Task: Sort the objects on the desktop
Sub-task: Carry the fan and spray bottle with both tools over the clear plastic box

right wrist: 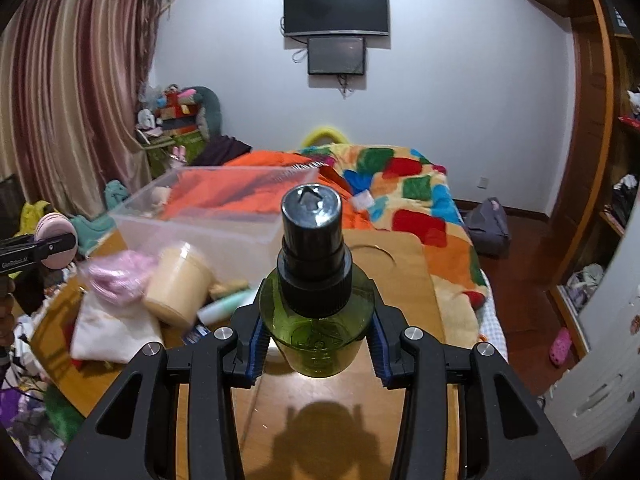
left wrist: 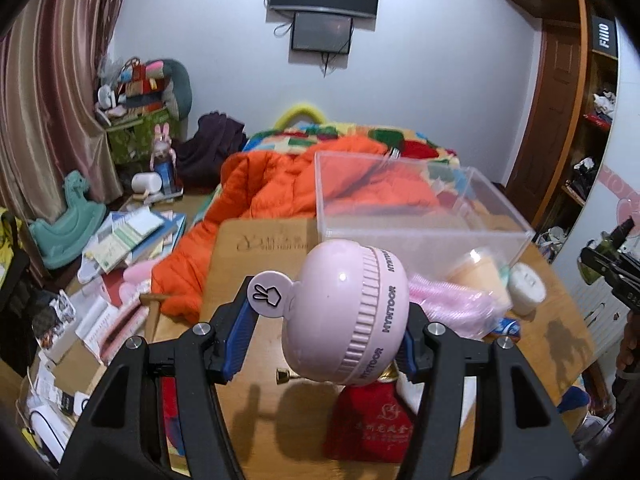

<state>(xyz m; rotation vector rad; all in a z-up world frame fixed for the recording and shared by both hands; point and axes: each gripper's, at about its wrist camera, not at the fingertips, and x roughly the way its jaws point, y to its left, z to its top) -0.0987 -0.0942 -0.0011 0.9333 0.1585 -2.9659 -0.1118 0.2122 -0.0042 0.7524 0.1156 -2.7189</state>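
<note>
The left tongs (left wrist: 324,340) are raised above the worktop (left wrist: 256,412) and clamped on one pink fan (left wrist: 346,312), blue pads pressing its sides at 9 and 3 o'clock; its lower edge hides part of a red pouch (left wrist: 368,424) lying beneath. At 12 o'clock sits one clear box (left wrist: 420,216). At 2 o'clock lie a pink bag (left wrist: 452,300), a beige cup (left wrist: 480,276) and a white jar (left wrist: 526,288), all blurred.

The right tongs (right wrist: 318,340) are held level over the wooden surface and closed on one green bottle (right wrist: 316,340) with a black cap; the bottle's base covers whatever stands behind it. At 10 o'clock a white cloth (right wrist: 116,332) lies partly under the blurred cup.
</note>
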